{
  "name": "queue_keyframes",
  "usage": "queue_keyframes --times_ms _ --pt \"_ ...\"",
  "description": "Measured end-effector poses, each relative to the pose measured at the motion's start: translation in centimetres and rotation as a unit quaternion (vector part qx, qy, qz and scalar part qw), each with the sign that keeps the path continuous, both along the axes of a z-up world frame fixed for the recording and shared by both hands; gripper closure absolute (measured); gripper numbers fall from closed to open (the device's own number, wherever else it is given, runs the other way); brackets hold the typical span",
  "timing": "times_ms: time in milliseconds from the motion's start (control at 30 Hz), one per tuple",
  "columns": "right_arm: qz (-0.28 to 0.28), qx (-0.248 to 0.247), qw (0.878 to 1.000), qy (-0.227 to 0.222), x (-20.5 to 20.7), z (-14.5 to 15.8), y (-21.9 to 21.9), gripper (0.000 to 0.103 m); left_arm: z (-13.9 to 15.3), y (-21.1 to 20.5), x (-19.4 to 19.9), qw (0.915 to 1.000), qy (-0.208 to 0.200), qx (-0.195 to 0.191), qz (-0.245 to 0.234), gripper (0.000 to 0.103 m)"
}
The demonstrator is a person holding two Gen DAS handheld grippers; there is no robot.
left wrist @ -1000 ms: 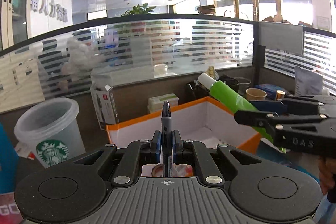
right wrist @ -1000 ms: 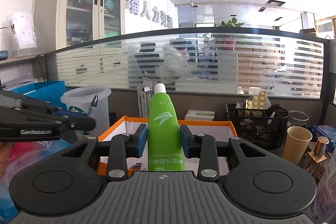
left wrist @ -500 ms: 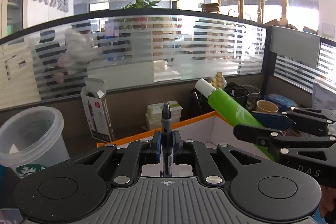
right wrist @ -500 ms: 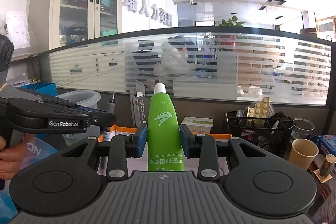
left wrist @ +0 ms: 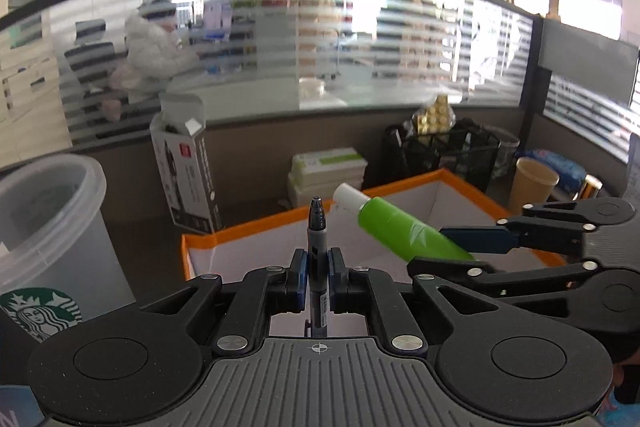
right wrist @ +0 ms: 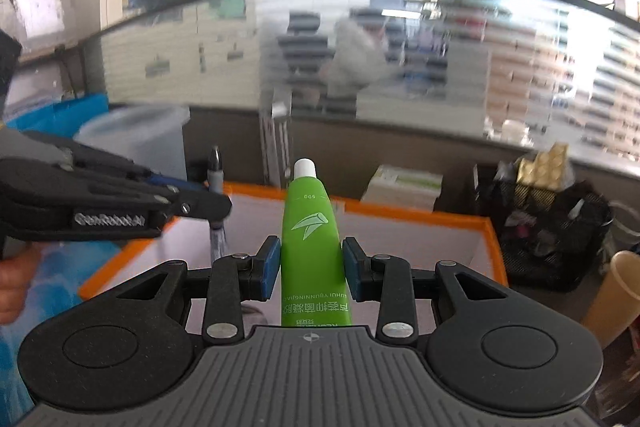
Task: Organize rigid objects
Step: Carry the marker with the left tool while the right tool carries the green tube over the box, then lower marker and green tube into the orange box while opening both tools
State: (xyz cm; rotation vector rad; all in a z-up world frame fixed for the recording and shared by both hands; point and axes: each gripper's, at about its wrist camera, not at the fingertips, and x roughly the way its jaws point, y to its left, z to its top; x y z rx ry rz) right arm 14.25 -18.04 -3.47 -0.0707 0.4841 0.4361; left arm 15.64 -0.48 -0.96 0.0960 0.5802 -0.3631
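Note:
My left gripper (left wrist: pixel 318 269) is shut on a dark marker pen (left wrist: pixel 317 227) that stands upright between the pads. My right gripper (right wrist: pixel 311 263) is shut on a green tube with a white cap (right wrist: pixel 310 223). Both are held above a white box with an orange rim (left wrist: pixel 256 231); the box also shows in the right wrist view (right wrist: pixel 420 215). In the left wrist view the right gripper (left wrist: pixel 472 247) comes in from the right with the green tube (left wrist: pixel 396 227) tilted left. In the right wrist view the left gripper (right wrist: pixel 208 203) with the pen (right wrist: pixel 216 167) is at the left.
A clear Starbucks cup (left wrist: pixel 48 239) stands at the left. An open carton (left wrist: pixel 184 167) and a flat white and green box (left wrist: pixel 328 167) stand behind the box. A black mesh basket (left wrist: pixel 444 147) and a paper cup (left wrist: pixel 532 187) are at the right. A glass partition runs behind.
Both grippers have tilted and come down toward the orange-rimmed box, which now shows larger. The green tube leans further left in the left wrist view. Both grips are unchanged.

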Motion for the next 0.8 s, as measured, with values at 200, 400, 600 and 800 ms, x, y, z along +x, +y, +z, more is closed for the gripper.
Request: queue_keyframes --times_ms 200,400,600,800 --pt "0.010 -0.013 0.999 0.048 1.8 -2.1 0.8 0.071 -2.0 -0.1 2.3 0.9981 0.060 0.011 -0.012 0.094" --pt "0.008 -0.021 0.997 0.068 2.3 -3.0 0.7 0.071 -2.4 -0.6 3.1 0.9976 0.062 0.029 -0.008 0.093" --pt "0.005 -0.055 0.994 0.091 3.1 -3.9 0.9 0.071 -4.1 -1.6 4.8 0.9940 0.107 0.023 -0.011 0.093" --pt "0.003 -0.068 0.994 0.088 3.0 -3.6 0.9 0.067 -4.7 -1.3 4.8 0.9930 0.116 0.020 -0.002 0.093"
